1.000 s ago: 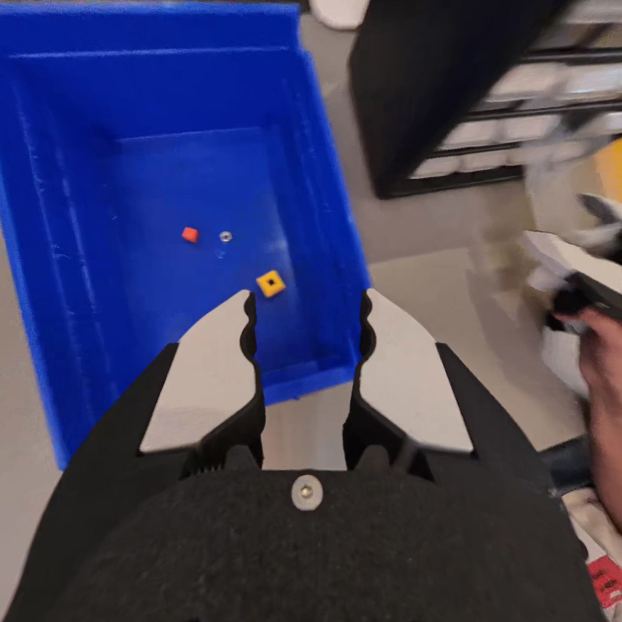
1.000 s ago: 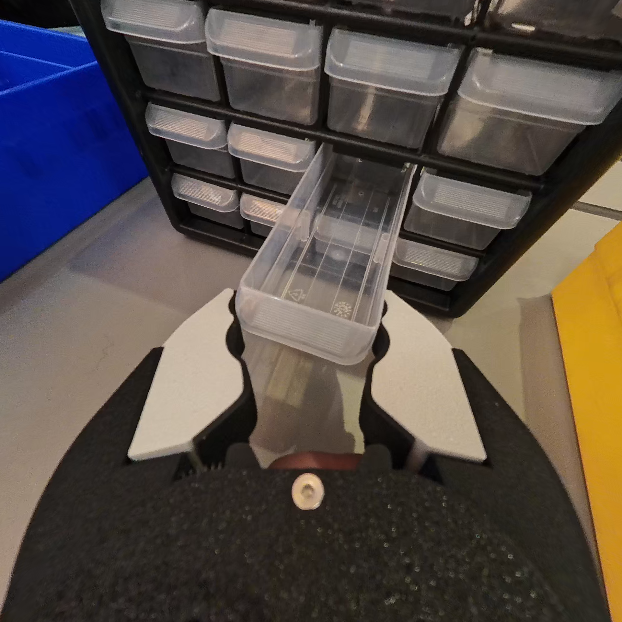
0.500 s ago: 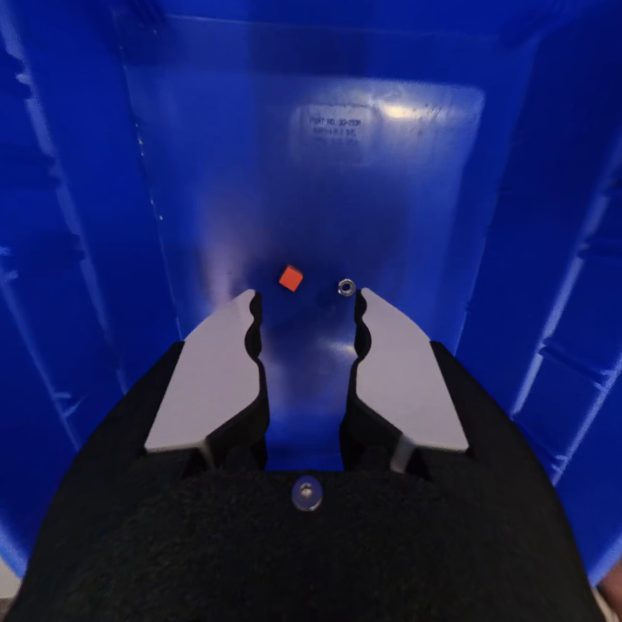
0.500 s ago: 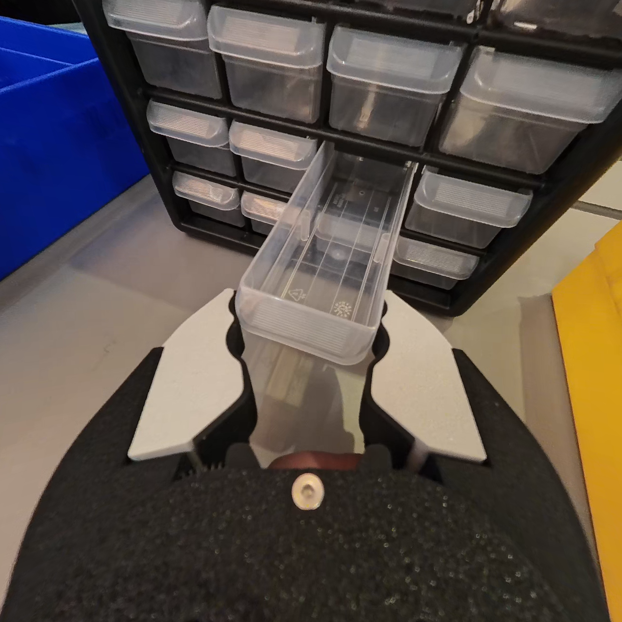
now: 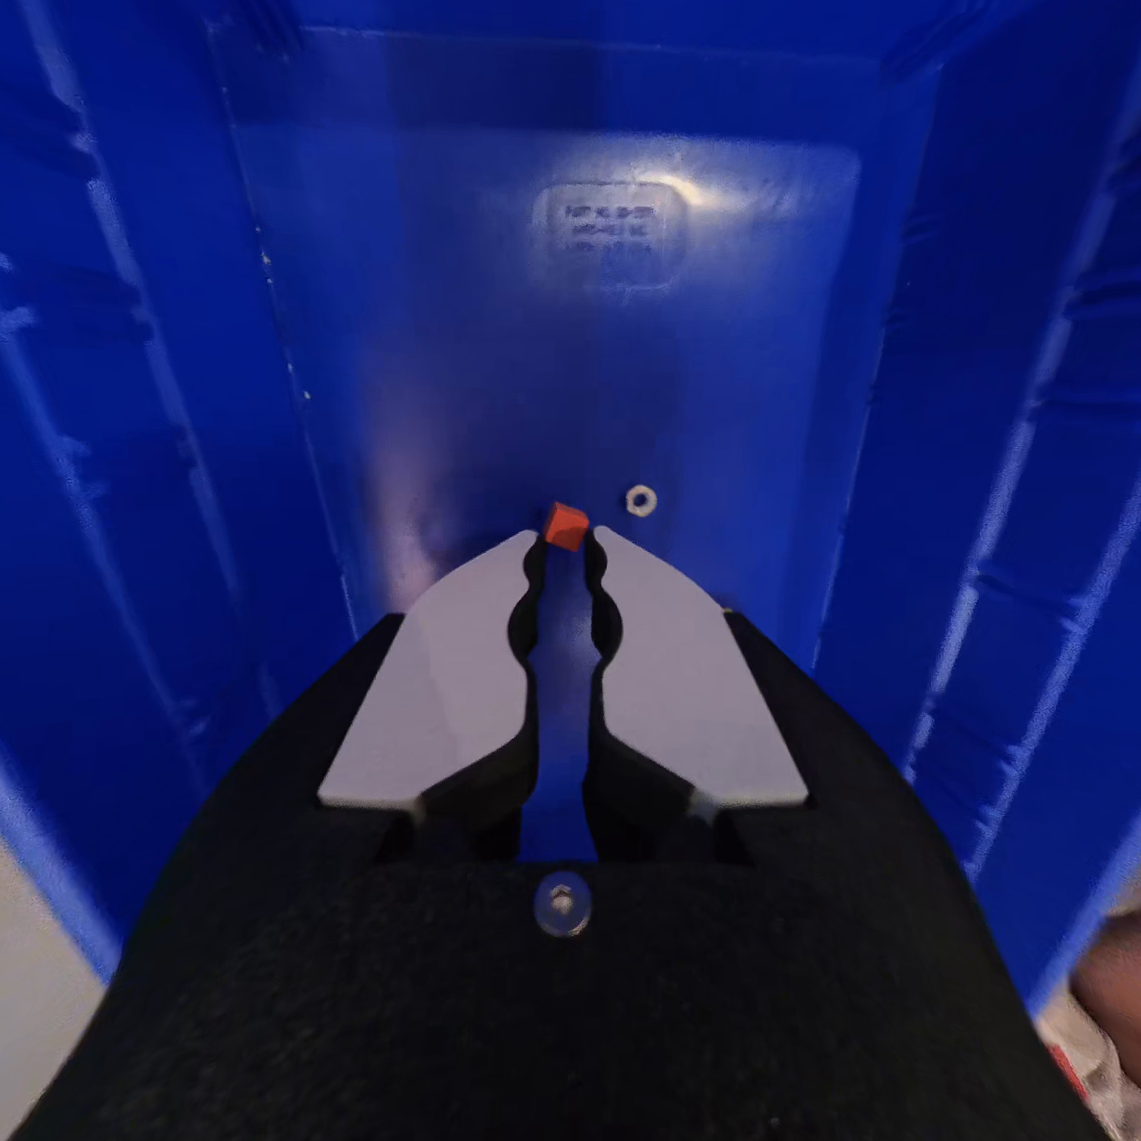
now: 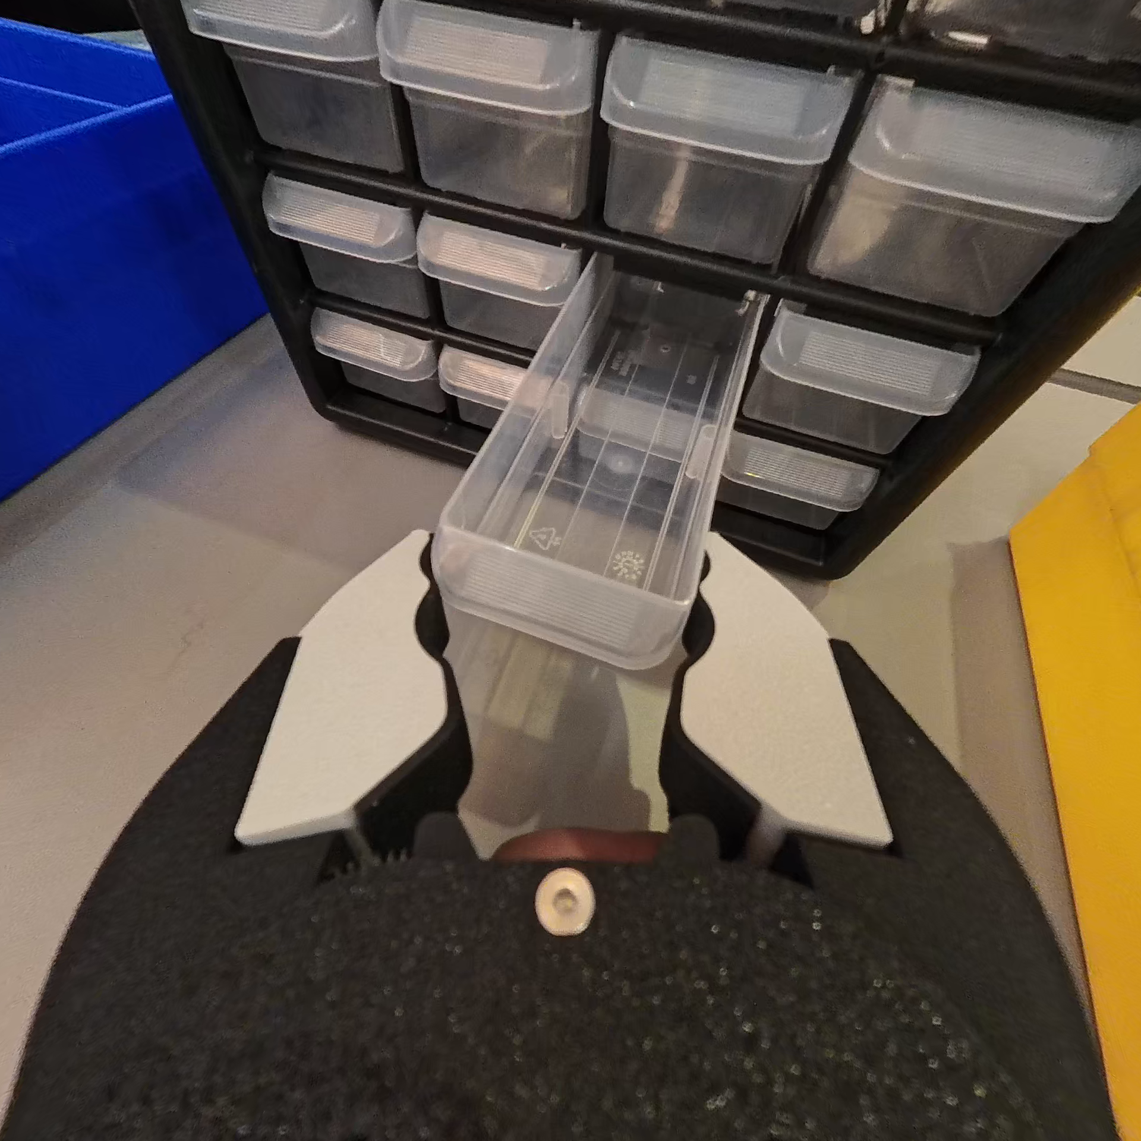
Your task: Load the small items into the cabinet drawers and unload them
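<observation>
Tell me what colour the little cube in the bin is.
Orange-red cube, clearest in the left wrist view.

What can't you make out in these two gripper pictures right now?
- Left wrist view: the embossed writing on the blue bin floor is blurred.
- Left wrist view: the near bin floor is hidden behind the left gripper, closed on the red cube.
- Right wrist view: the closed drawers' contents are unclear behind cloudy plastic.
- Right wrist view: the cabinet top is cut off.

A yellow object [image 6: 1086, 710] is filling the right edge of the right wrist view — lying on the pale grey surface [image 6: 154, 555]. White and red crumpled material [image 5: 1099, 1062] is showing blurred in the left wrist view's lower right corner.
</observation>
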`<state>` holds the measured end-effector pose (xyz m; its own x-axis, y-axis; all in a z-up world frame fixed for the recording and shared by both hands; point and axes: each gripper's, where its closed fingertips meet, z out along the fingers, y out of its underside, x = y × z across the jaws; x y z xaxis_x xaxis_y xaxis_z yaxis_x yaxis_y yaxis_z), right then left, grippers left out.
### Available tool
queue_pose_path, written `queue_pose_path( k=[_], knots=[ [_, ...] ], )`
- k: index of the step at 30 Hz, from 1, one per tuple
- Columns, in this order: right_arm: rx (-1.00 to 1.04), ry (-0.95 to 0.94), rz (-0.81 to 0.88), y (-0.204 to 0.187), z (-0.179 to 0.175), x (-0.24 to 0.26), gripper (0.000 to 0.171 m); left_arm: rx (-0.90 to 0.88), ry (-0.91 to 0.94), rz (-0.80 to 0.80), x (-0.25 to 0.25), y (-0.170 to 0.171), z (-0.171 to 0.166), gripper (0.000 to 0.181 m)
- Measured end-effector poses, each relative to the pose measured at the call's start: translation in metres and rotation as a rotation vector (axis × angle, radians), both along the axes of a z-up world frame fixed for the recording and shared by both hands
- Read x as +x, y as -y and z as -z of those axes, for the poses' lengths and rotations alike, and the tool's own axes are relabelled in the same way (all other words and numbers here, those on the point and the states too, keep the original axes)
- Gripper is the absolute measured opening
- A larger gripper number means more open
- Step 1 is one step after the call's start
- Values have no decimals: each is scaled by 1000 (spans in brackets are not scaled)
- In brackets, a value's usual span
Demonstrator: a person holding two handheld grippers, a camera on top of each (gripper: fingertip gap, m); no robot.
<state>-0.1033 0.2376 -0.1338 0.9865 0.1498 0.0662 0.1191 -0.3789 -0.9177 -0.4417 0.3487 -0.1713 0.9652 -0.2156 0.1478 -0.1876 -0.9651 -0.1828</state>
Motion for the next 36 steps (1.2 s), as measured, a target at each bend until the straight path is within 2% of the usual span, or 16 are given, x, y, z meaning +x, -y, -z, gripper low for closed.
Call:
queue_pose_path(
  k=[3,6,10,13,16,20,26,36],
  knots=[
    [-1,-3,0,0,0,0,75,60,98,42,20,7,-36,11],
    [-1,-7,0,1,0,0,75,173,228,180,71,20,-92,11],
    [2,-13,-2,2,0,0,75,311,382,529,168,67,-165,11],
    [3,-28,-7,4,-1,0,75,392,365,842,235,104,-184,11],
    [7,-42,-10,9,0,-1,75,392,208,1073,283,125,-164,11],
    [6,-25,-10,13,0,-3,75,277,-52,1230,319,128,-118,11],
    [2,-38,-17,14,0,-3,75,71,-249,1275,345,116,-75,11],
    [-5,-31,-19,14,2,-3,75,-70,-456,1305,345,111,-42,12]
  ],
)
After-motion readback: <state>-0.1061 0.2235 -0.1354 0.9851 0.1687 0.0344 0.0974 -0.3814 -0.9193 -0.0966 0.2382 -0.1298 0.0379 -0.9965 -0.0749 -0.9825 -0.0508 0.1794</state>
